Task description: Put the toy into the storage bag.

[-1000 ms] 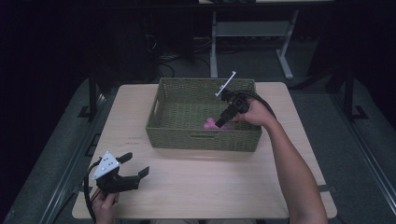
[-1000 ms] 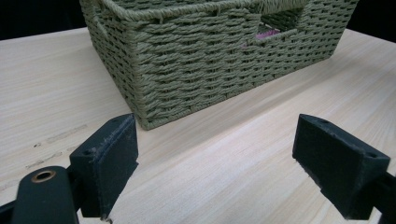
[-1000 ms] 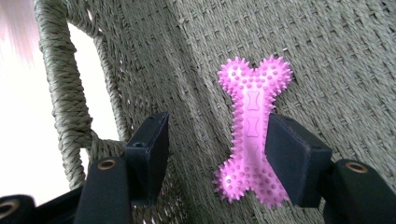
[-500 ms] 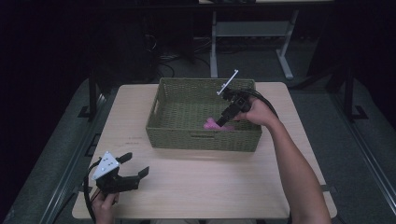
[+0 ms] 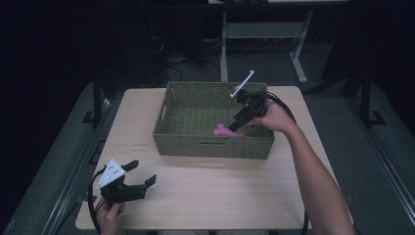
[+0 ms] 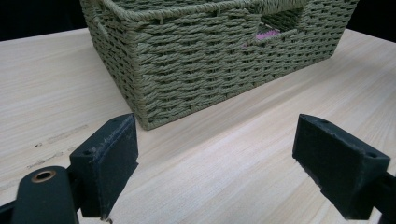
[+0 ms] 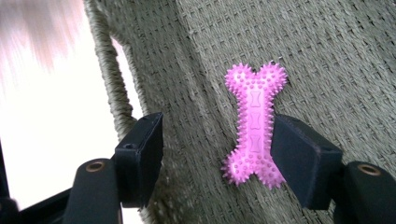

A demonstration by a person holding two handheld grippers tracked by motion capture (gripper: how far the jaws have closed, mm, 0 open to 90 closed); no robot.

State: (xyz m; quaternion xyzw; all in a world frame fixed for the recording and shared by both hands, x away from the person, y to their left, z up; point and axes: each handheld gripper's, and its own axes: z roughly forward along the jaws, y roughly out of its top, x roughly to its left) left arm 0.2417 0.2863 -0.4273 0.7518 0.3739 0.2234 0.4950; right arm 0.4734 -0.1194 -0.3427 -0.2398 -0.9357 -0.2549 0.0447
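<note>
On the light wooden table (image 5: 210, 196), a green woven basket (image 5: 166, 137) is set toward the far side, its long front wall turned to the person's edge and pierced by a handle slot. Inside the basket, near the front wall, a pink spiked bone toy (image 5: 226, 131) is laid flat on the woven floor; in the right gripper view the bone toy (image 7: 256, 121) is seen lengthwise, its knobbed ends fully exposed. The right gripper (image 5: 238, 122) is held down into the basket from the right side by the person's right hand (image 5: 271, 117). Its jaws have just been opening and are now spread. In the right gripper view the right gripper (image 7: 217, 154) is shown with one pad just beside the toy's edge and the other pad well clear, so no pinch is made on the toy. The left gripper (image 5: 139, 176) is kept at the near left corner of the table, well apart from the basket, in the person's left hand (image 5: 110, 218). In the left gripper view the left gripper (image 6: 215, 158) is shown with jaws spread wide over bare wood, nothing between them, and the basket (image 6: 210, 60) ahead of them.
</note>
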